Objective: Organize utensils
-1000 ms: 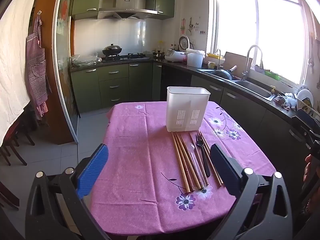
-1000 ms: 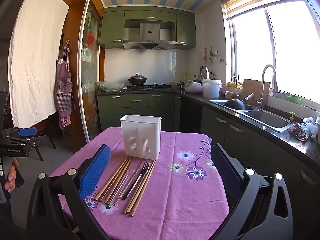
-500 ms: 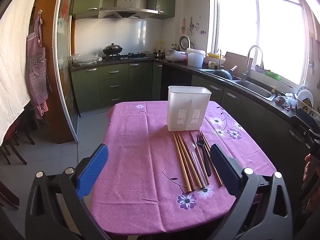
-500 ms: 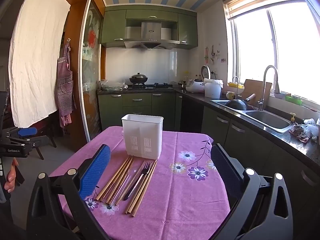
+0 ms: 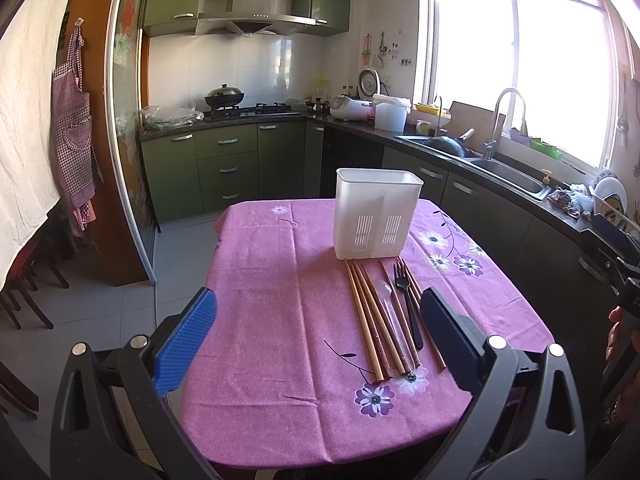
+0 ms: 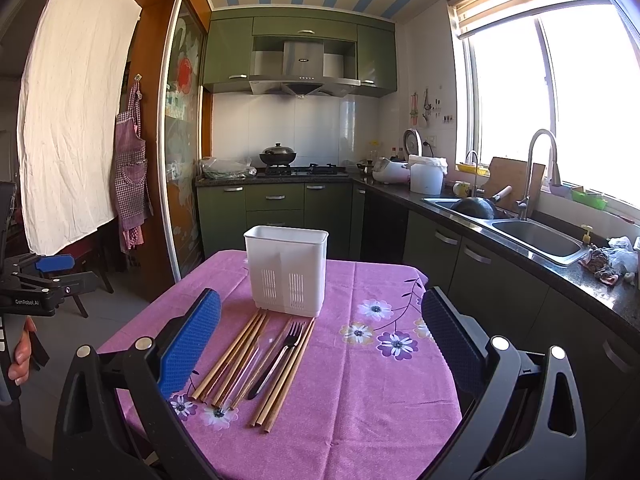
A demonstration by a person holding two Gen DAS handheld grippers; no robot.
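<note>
i am holding both the left gripper (image 5: 316, 330) and right gripper (image 6: 320, 330) spread wide and empty, planning to nip one of the chopsticks (image 6: 234, 354) lying before the white caddy (image 6: 286, 270) near its middle.

I am viewing a table under a pink floral tablecloth (image 5: 280, 300). Behind it, a black wok (image 6: 278, 156) is sitting on the gas hob, below a steel range hood (image 6: 302, 76). A checked apron (image 6: 130, 168) is hanging at left. At right, a dark pan (image 6: 474, 207) is lying in the sink beside the faucet (image 6: 538, 168).
</note>
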